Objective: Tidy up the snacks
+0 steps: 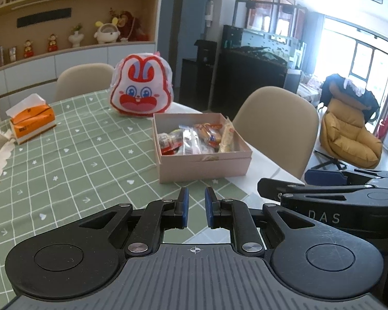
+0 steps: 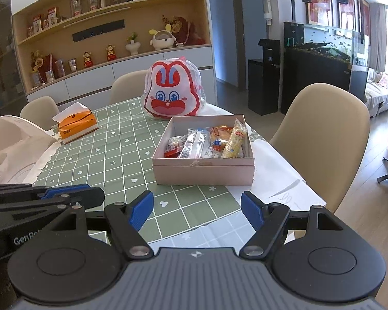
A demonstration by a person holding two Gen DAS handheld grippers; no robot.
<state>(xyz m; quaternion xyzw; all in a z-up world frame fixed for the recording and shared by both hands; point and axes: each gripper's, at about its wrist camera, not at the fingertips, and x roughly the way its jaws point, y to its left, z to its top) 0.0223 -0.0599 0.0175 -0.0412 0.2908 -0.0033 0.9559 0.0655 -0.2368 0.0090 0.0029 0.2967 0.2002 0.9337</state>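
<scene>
The left gripper [image 1: 196, 196] has its blue pads drawn near together, with nothing between them. The right gripper [image 2: 197, 202] stands just beside it, jaws wide apart and empty.

"DAS" on right tongs [image 1: 323, 180]

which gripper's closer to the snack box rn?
Roughly level, no clear winner. The left gripper, shut and empty, sits just short of the snack box's near wall. The right gripper, open and empty, sits beside it, also short of that wall.
</scene>
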